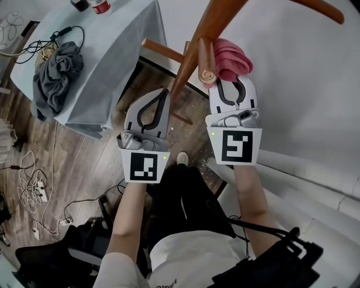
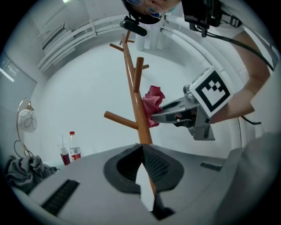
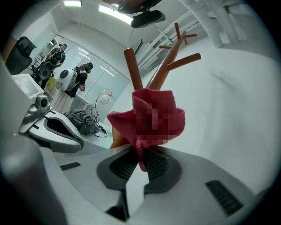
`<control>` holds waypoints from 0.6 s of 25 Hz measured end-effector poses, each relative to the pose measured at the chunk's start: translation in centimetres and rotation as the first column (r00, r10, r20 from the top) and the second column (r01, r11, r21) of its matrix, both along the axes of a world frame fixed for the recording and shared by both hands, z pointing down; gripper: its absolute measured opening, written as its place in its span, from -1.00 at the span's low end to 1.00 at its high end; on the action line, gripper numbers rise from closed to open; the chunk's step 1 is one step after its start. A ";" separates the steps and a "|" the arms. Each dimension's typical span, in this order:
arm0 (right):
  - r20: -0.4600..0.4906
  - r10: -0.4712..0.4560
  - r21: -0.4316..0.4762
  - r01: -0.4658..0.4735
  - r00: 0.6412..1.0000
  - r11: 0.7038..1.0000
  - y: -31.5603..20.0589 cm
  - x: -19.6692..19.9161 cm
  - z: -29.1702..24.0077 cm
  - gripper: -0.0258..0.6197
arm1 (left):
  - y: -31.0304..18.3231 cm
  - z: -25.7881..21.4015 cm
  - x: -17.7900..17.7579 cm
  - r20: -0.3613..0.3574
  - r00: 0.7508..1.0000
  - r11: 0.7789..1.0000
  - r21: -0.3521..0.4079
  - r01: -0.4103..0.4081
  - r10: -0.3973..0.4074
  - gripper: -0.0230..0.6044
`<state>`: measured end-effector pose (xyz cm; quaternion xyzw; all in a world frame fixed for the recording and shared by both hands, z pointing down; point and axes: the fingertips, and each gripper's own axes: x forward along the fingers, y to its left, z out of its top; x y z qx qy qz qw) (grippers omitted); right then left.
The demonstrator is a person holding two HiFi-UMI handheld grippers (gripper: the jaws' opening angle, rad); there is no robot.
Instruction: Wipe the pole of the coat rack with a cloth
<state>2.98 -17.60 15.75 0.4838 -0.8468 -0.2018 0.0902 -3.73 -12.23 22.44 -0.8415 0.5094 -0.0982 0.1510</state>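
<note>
The brown wooden coat rack pole (image 1: 194,53) slants down to the floor in the head view, with a short peg (image 1: 206,62) branching off it. My right gripper (image 1: 232,80) is shut on a bunched pink cloth (image 1: 229,61), which rests against the peg and pole. In the right gripper view the cloth (image 3: 151,118) sticks up from the closed jaws (image 3: 139,154), hiding part of the rack (image 3: 166,70). My left gripper (image 1: 166,93) is shut with nothing in it, its tip just left of the pole. The left gripper view shows the pole (image 2: 134,94) straight ahead, with the cloth (image 2: 152,102) on its right side.
A table with a pale blue cover (image 1: 118,50) stands at the left. On it lie a grey garment (image 1: 56,79) and bottles (image 1: 100,7). Cables (image 1: 34,180) trail over the wooden floor. A white wall (image 1: 304,84) is on the right. People (image 3: 81,77) stand far off.
</note>
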 end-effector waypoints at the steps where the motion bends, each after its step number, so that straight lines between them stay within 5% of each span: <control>1: 0.024 0.001 0.002 -0.001 1.000 1.000 0.0 0.0 0.3 -0.77 | 0.0 0.4 0.0 -0.002 1.000 1.000 0.002 0.002 -0.002 -0.88; 5: -0.009 0.000 0.018 0.000 1.000 1.000 0.0 0.0 2.1 -0.77 | -0.1 2.2 -0.1 -0.006 1.000 1.000 0.009 0.005 -0.005 -0.88; 9: -0.276 0.005 0.043 0.007 0.961 0.999 0.1 0.3 5.2 -0.77 | -0.2 4.5 -0.1 -0.056 0.998 1.000 0.005 0.001 -0.001 -0.88; 15: -0.275 0.000 0.041 0.012 0.961 0.999 -0.1 0.3 7.8 -0.77 | -0.7 7.0 0.5 -0.077 0.997 1.000 0.008 -0.002 0.003 -0.88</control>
